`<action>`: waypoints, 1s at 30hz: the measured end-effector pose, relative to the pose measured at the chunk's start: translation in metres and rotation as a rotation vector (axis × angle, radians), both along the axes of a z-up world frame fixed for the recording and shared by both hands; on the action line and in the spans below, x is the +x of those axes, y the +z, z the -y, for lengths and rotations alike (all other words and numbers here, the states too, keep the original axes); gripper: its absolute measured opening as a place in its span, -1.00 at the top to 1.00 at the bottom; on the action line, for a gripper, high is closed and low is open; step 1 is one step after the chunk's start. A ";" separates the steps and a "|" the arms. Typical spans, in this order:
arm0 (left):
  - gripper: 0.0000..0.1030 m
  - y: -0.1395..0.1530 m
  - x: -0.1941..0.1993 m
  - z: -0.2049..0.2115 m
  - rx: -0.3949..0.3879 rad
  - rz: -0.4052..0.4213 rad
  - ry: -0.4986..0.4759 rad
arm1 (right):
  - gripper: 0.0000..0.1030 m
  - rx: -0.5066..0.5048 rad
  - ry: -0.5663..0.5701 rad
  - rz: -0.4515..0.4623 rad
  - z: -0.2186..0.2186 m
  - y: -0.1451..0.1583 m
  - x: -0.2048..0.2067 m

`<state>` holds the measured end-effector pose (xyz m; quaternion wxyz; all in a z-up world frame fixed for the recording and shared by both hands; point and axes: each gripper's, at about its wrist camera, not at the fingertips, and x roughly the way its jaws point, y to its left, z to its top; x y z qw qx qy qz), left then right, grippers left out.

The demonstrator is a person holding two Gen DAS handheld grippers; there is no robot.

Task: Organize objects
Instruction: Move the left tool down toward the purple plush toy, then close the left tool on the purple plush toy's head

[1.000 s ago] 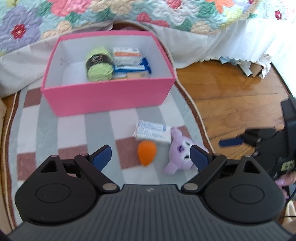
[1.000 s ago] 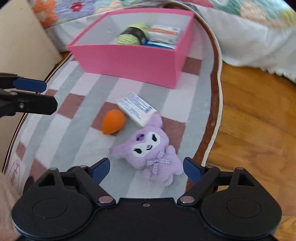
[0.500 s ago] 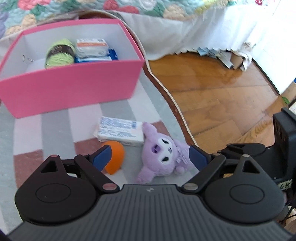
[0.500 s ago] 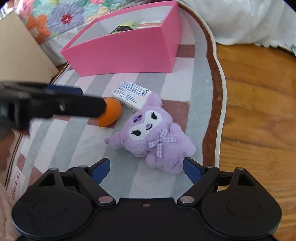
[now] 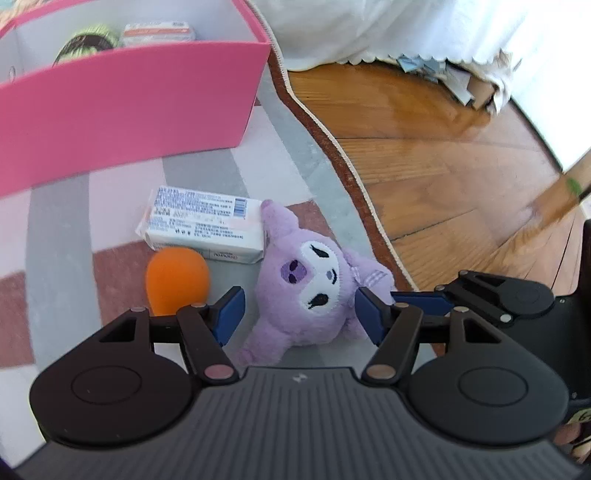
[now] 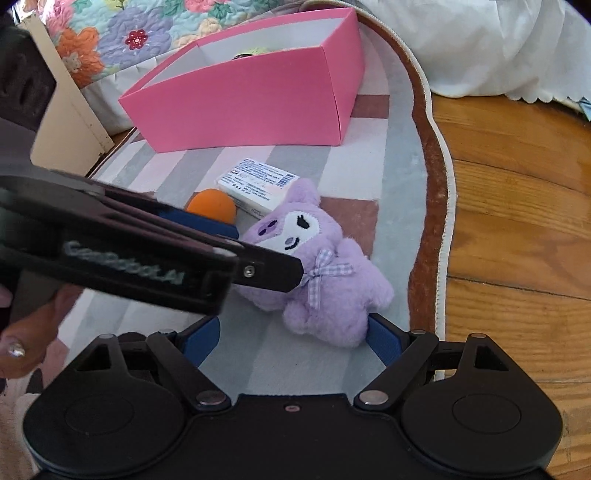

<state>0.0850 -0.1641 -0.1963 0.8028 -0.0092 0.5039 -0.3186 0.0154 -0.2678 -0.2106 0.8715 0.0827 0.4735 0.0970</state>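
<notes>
A purple plush toy point(image 5: 306, 284) lies on its back on the checked rug point(image 5: 59, 229). My left gripper point(image 5: 301, 314) straddles its head and its jaws are closing. The right pad meets the fur, while a small gap stays at the left pad. In the right wrist view the left gripper point(image 6: 269, 253) crosses over the plush point(image 6: 325, 288). My right gripper point(image 6: 291, 339) stands open just short of the plush's feet. An orange egg-shaped sponge point(image 5: 177, 280) and a white printed packet point(image 5: 203, 225) lie beside the toy. The pink box point(image 5: 125, 110) behind holds green yarn point(image 5: 88, 38) and a packet point(image 5: 159, 31).
The rug's brown edge point(image 6: 424, 155) curves close to the right of the plush, with wooden floor point(image 6: 517, 221) beyond. A white bed skirt point(image 5: 369, 29) and a flowered quilt point(image 6: 122, 37) hang behind the box. A beige panel point(image 6: 70, 122) stands at the left.
My left gripper has dropped and moved right from over the orange sponge to the plush, and its jaws have narrowed around the head. The right gripper has sunk closer to the plush, still open.
</notes>
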 end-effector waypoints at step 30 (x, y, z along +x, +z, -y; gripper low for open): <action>0.28 0.009 -0.023 -0.010 -0.043 -0.127 0.075 | -0.49 0.018 0.030 -0.046 0.008 0.011 -0.004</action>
